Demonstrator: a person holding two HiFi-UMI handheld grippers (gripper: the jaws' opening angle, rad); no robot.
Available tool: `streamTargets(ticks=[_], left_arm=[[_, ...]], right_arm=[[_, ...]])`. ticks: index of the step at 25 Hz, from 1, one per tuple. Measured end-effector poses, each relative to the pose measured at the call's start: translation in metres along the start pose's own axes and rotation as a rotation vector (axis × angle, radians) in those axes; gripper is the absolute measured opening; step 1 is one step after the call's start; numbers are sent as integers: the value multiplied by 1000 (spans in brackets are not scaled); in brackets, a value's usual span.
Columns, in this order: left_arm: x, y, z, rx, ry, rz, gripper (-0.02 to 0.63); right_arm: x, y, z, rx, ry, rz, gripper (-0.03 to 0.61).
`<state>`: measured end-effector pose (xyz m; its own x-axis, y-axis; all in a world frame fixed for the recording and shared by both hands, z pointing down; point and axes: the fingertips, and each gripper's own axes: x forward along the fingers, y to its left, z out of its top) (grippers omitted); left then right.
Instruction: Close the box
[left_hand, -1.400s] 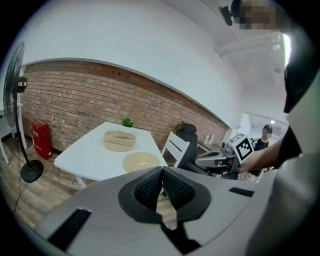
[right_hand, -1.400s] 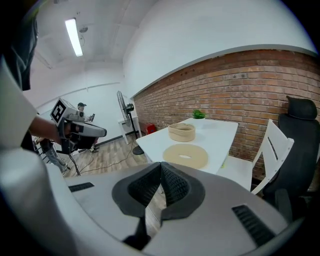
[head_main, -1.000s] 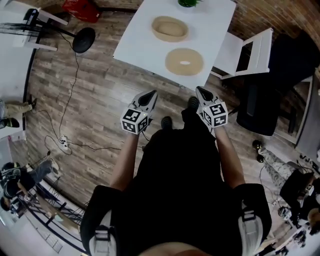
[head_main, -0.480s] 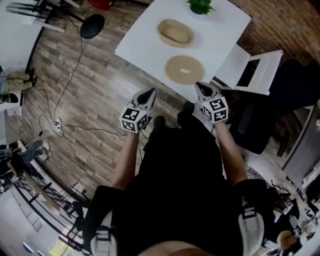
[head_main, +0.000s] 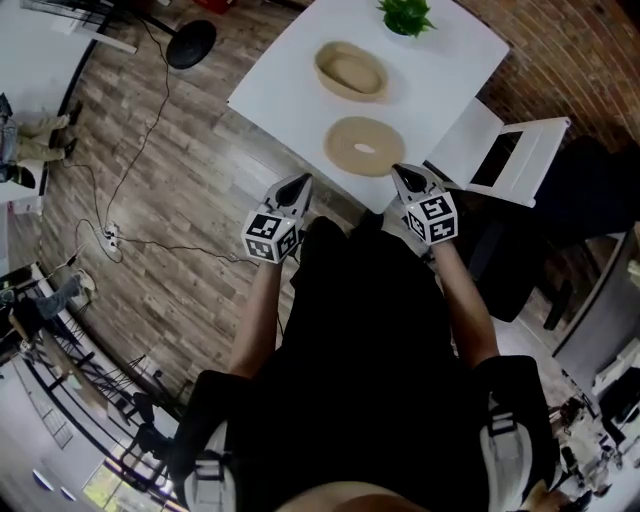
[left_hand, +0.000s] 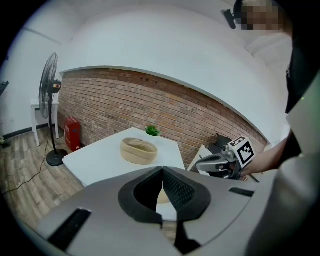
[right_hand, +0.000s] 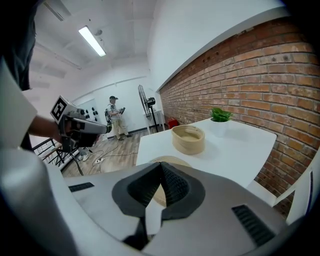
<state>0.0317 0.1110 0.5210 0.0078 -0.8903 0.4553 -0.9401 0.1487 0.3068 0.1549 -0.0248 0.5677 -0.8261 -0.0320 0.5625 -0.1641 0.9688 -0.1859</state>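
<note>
1. The left gripper (head_main: 298, 184) is hanging short of the table (head_main: 280, 75), its jaws pressed together on nothing.
2. The box (head_main: 351, 70) is sitting open mid-table. Its lid (head_main: 364, 146) is lying flat by the near edge, apart from the box.
3. Both are looking light, stiff and thin-walled, probably slick under the pads. I am judging the lid's rim the best hold, pinched at its near edge or at opposite sides.
4. The right gripper (head_main: 404, 174) is hovering near the lid, its jaws likewise closed and empty.
5. Counting: 2 grippers, 1 box, 1 lid, 1 table, 1 plant (head_main: 404, 14).
</note>
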Motion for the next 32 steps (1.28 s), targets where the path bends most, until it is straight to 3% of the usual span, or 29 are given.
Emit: streamTargets(ticks=[13, 21, 26, 32], left_arm=[[37, 42, 17, 0, 12, -86, 20], [48, 89, 24, 37, 97, -204, 20], [74, 86, 25, 67, 142, -308, 21], [105, 91, 5, 120, 224, -366, 21]], right_arm=[[20, -23, -1, 30, 58, -97, -3], [39, -33, 9, 123, 44, -232, -3], [53, -38, -8, 182, 60, -294, -3], [61, -43, -24, 242, 81, -348, -3]])
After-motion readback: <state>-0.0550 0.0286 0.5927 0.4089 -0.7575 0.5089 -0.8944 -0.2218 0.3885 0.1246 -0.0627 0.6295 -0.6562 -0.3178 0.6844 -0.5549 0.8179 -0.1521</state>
